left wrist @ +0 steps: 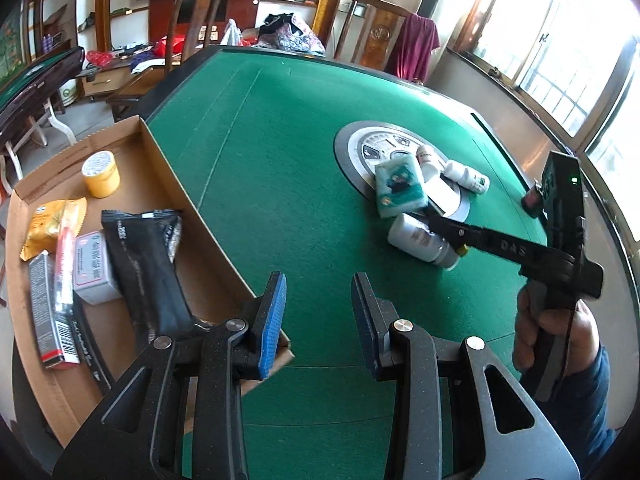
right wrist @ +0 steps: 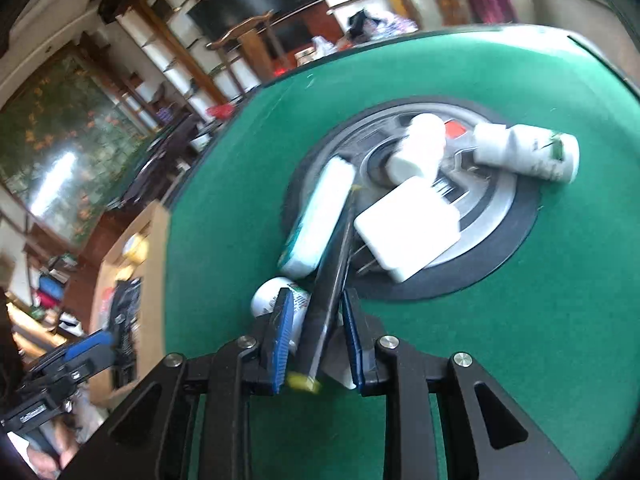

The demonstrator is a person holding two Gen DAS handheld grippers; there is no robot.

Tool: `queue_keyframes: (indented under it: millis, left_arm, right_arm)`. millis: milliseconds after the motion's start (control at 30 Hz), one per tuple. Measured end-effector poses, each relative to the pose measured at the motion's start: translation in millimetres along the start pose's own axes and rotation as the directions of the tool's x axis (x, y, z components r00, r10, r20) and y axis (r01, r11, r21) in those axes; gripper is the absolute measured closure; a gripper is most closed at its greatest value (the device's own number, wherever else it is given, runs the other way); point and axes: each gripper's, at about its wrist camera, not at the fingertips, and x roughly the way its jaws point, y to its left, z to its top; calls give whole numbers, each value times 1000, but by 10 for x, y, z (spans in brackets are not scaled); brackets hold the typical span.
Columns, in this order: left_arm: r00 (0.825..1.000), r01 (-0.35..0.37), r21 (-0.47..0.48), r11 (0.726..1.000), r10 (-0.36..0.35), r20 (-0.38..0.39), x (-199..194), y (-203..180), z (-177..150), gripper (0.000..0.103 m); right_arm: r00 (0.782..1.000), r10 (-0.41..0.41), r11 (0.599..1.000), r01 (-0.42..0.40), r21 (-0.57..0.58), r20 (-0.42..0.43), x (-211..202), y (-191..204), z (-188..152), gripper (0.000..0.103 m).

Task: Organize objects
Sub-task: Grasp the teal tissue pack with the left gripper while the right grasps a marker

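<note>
A cardboard box (left wrist: 168, 168) at the table's left holds a yellow tape roll (left wrist: 102, 174), a black pouch (left wrist: 148, 264), a small white box (left wrist: 94, 268) and other packets. My left gripper (left wrist: 318, 316) is open and empty by the box's near corner. My right gripper (right wrist: 316, 340) is shut on a long black flat thing with a yellow end (right wrist: 330, 280), over the pile. The pile on the round centre plate (right wrist: 500, 240) has a teal tissue pack (left wrist: 400, 188), a white charger (right wrist: 404, 228) and white bottles (right wrist: 528, 152). One bottle (left wrist: 420, 240) lies on the felt.
The green felt table (left wrist: 280, 160) has a dark raised rim. Wooden chairs (left wrist: 196, 20) stand behind the far edge, windows at right. The person's hand (left wrist: 556, 320) holds the right gripper's handle at right in the left wrist view.
</note>
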Motion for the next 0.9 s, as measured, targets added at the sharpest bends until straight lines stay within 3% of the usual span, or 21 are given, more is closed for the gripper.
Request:
queue_keyframes:
  millis: [67,133,233,467,567,667,700,800,900]
  left_arm:
    - [1000,5,5,1000,-5,-9,23,-28,-2,70]
    - [1000,7,11,1000,-7,-17,52,-61,-4,70]
    - [999,12,34,999,-11,-30,105,-154,1,70]
    - [998,30,48,998,-27,-62,270,-325,-12,70]
    - [997,27,40,999,-24,-69,312,-328,-11,70]
    - [998,10,24,1000,-9,-65,333,-283,43,70]
    - [998,10,17,1000,-9,-64,338,-254,77,70]
    - [997,-10,-14,1000,9,-74,403,-150,225,70]
    - [993,-11,-46,999,6,-117,564,-81,398,70]
  right_arm:
    - [993,112,993,-114,-27,-47,-2,84,-27,81]
    - [984,160,984,-165,-61,-74,-39,153,-57,81]
    - [997,78,995,-78,-61,-8,-134,134,-44,79]
    - [999,41,999,-40,25,-26,-59,-55,-35,77]
    - [993,83,995,-78,55,-87,14,-119,-64,77]
    - [964,187,982,-184,33,-190,96,37,-135,77]
    - [962,200,980,-199,25,-186,75,82,-144,77]
    - [986,106,994,-108,-4,-125,-48,92,-127,77]
    - [991,95,994,-89,67,-94,-81,-63,-100,77]
